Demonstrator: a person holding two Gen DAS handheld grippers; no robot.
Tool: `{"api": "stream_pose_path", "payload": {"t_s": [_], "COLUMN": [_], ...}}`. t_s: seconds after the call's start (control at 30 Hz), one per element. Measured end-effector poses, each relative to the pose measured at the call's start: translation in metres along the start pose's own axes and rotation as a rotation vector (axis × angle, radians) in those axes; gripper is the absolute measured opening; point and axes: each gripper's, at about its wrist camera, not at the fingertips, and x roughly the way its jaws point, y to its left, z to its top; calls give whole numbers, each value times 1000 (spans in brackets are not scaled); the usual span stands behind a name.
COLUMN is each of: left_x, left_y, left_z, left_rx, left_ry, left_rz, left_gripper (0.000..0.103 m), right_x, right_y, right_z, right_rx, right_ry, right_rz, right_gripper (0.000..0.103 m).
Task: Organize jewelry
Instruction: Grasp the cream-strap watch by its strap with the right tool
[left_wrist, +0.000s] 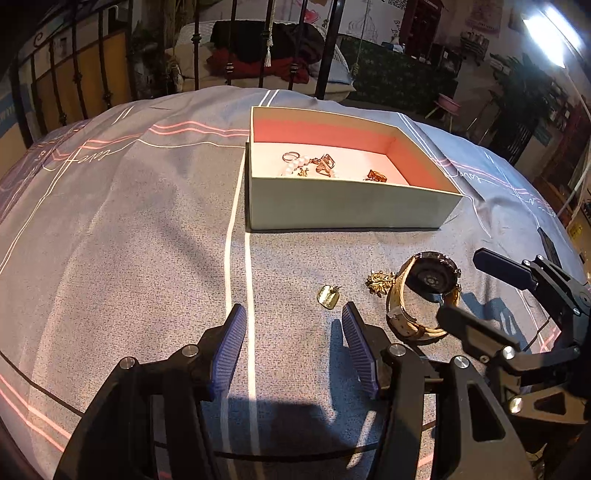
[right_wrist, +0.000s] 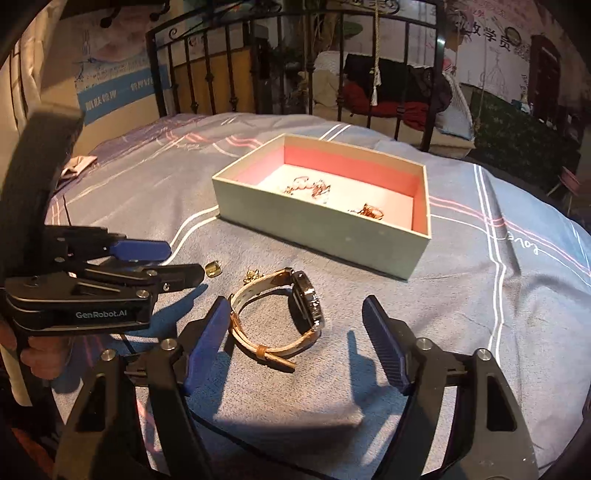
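Both tongs, left (left_wrist: 293, 343) and right (right_wrist: 295, 339), gape half open, empty. Watch (right_wrist: 280, 314) lies at the right one's twelve o'clock, outside the box (right_wrist: 314, 229); pinching its springy strap risks slipping.

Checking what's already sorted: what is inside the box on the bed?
Inside the box: a pearl bracelet, a thin ring and several gold pieces. The near wall hides the front strip of its floor, so anything lying there cannot be seen.
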Motion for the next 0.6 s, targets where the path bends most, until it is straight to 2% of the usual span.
{"api": "stream_pose_path", "payload": {"t_s": [0.03, 0.1, 0.2, 0.37, 0.43, 0.53, 0.6], "left_x": [0, 0, 0, -1, -1, -2, -4], "left_y": [-1, -2, -3, -5, -6, -10, -13], "left_z": [-1, -3, -6, -8, -8, -8, -8], "left_rx": [4, 16, 27, 44, 46, 61, 77], "left_ry": [0, -1, -4, -1, -1, -2, -6], "left_rz": [1, 2, 1, 0, 2, -6, -11], "left_gripper": [53, 53, 53, 51, 51, 44, 31], "right_x": [-6, -11, 0, 25, 33, 30, 23], "right_y": [-1, 3, 19, 26, 24, 22, 20], "right_z": [-2, -6, -9, -7, -6, -4, -4], "right_rx": [13, -9, -101, -140, -135, -136, -123], "right_ry": [-11, -10, 49, 123, 163, 172, 144], "right_rz": [34, 81, 118, 113, 111, 115, 108], "right_gripper": [51, 47, 38, 36, 20, 9, 8]}}
